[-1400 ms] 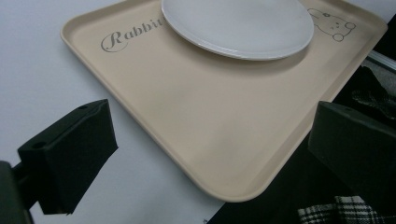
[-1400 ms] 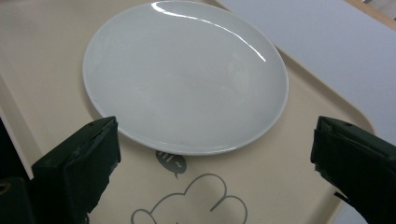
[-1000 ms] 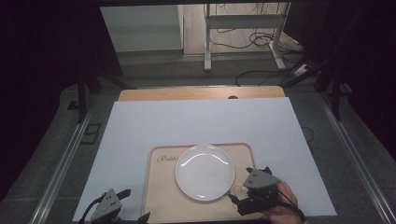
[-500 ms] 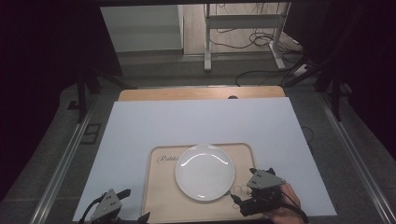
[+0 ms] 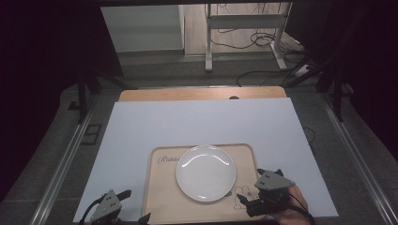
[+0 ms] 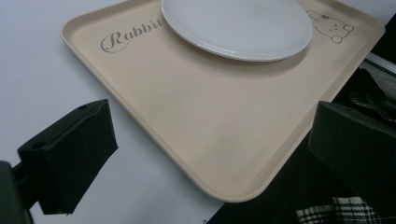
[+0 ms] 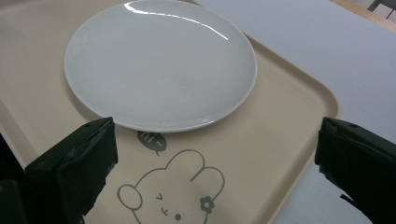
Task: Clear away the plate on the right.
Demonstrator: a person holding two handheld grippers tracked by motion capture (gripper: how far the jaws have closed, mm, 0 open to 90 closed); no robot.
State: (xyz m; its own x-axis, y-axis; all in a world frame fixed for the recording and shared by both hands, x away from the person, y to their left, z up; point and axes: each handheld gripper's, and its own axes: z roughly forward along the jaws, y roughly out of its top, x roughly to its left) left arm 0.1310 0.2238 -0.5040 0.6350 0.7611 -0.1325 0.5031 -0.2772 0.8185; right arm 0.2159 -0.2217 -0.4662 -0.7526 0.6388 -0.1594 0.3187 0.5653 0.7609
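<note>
I judge the approach step in hand: both my left gripper (image 5: 123,216) and right gripper (image 5: 245,202) hang spread wide at the lower frame, the round white ceramic plate (image 5: 206,172) sitting centre on the beige plastic tray (image 5: 162,201), so next I need 1 jaw under its rim.

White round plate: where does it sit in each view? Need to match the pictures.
High view: the white round plate lies low and centre, on the beige rectangular tray.
Left gripper view: top edge, right of centre, partly cut off.
Right gripper view: upper left, above the open claws.
Shared landmark: the rabbit drawing printed on the tray beside the plate.
</note>
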